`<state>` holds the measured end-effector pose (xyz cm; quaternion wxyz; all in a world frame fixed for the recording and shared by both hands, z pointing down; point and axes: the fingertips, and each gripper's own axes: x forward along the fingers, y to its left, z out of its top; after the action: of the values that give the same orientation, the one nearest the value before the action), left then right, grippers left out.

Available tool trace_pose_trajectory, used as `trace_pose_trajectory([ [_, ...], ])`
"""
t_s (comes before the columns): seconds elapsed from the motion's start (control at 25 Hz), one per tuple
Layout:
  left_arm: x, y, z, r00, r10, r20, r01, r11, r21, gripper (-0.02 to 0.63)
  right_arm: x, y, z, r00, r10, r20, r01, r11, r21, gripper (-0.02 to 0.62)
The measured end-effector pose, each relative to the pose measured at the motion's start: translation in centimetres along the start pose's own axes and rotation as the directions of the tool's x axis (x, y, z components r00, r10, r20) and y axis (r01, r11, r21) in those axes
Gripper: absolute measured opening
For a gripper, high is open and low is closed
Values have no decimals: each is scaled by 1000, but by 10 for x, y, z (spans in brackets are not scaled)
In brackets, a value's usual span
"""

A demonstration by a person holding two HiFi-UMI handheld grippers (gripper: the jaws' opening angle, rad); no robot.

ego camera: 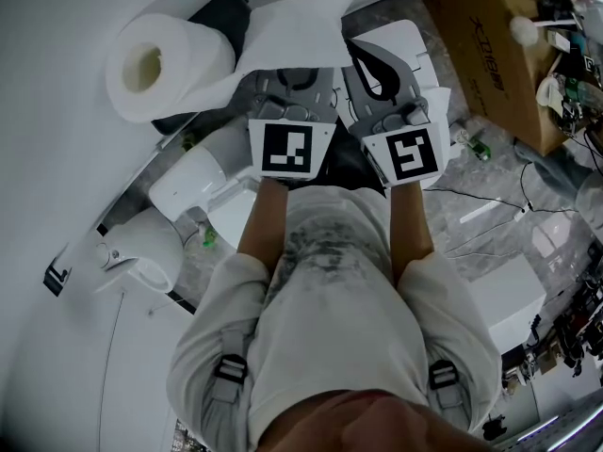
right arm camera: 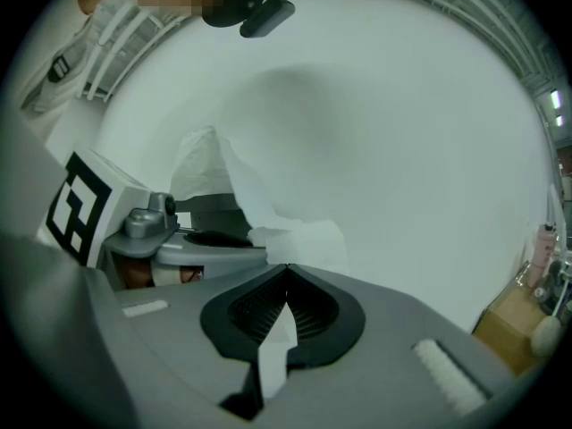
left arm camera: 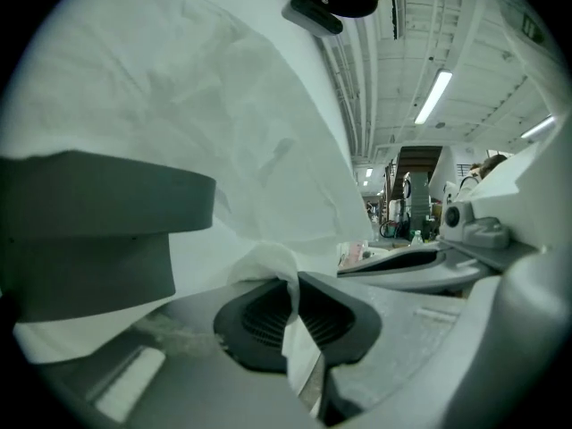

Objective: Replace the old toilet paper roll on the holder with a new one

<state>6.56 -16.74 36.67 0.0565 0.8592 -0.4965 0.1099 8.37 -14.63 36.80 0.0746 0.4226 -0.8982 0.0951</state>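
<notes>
A full white toilet paper roll [ego camera: 141, 69] sits on a dark holder [ego camera: 219, 9] against the white wall at the upper left. Its loose paper sheet [ego camera: 294, 15] trails right and down to both grippers. My left gripper [ego camera: 287, 88] is shut on that sheet. In the left gripper view the paper [left arm camera: 268, 150] is pinched between the pads of the left gripper [left arm camera: 293, 284], with the grey holder [left arm camera: 98, 231] close on the left. My right gripper [ego camera: 377, 64] is just right of it, also shut on a strip of the paper [right arm camera: 277, 338]. The right gripper [right arm camera: 286, 284] looks at the white wall.
A white rounded fixture [ego camera: 193, 172] and a smaller white unit [ego camera: 141, 252] stand below the roll at the left. A cardboard box [ego camera: 490, 36] is at the upper right, a white box [ego camera: 509, 295] and cables [ego camera: 480, 201] lie on the floor at the right.
</notes>
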Motion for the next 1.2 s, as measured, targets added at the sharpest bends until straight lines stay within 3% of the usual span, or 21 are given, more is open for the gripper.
trace_pose_trajectory([
  [0.36, -4, -24, -17, 997, -71, -30, 70, 997, -29, 20, -19, -18, -5, 999, -33, -5, 33, 999, 13, 3],
  [0.68, -30, -33, -24, 994, -108, -29, 106, 993, -61, 21, -43, 6, 15, 999, -22, 23, 23, 1000, -16, 3],
  [0.92, -44, -30, -27, 992, -128, -19, 129, 991, 36, 21, -59, 49, 45, 996, 71, 63, -67, 996, -54, 3],
  [1.2, -63, -24, -22, 992, -126, -10, 126, 992, 24, 21, -49, 89, 82, 981, 170, 96, -161, 983, -89, 24],
])
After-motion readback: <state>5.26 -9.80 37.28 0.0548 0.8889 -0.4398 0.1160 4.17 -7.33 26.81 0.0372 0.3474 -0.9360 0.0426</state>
